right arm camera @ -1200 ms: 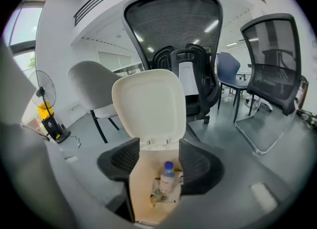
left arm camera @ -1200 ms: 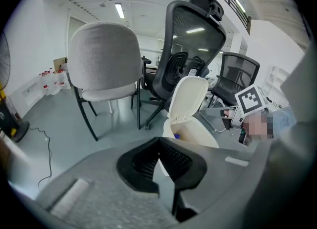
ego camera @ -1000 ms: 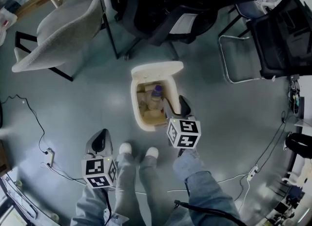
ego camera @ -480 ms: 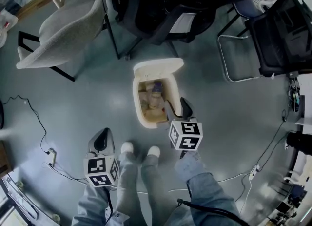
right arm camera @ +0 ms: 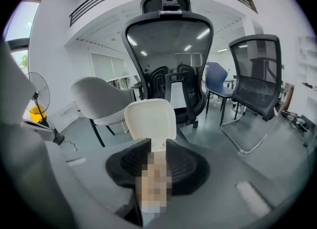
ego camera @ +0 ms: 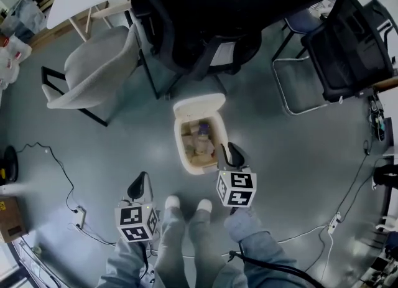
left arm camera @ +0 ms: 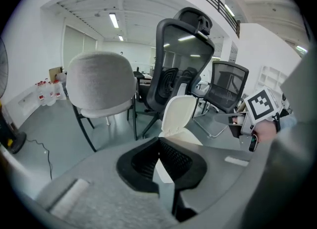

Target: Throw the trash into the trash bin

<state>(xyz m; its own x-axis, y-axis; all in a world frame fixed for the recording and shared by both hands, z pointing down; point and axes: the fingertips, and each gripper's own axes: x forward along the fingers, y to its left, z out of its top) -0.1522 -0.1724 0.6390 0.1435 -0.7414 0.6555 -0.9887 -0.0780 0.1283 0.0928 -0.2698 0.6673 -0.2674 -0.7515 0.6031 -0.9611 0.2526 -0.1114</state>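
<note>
Closing right gripper (ego camera: 228,150) to a gap narrower than before, empty, beside trash bin (ego camera: 179,147); left gripper (ego camera: 141,180) pressed together, empty.

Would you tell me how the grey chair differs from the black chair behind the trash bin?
The grey chair has a padded shell; the black chair has a see-through mesh back. The black chair carries a headrest, the grey chair none. The black chair stands behind the trash bin, the grey chair off to its left. Nobody sits on either.
</note>
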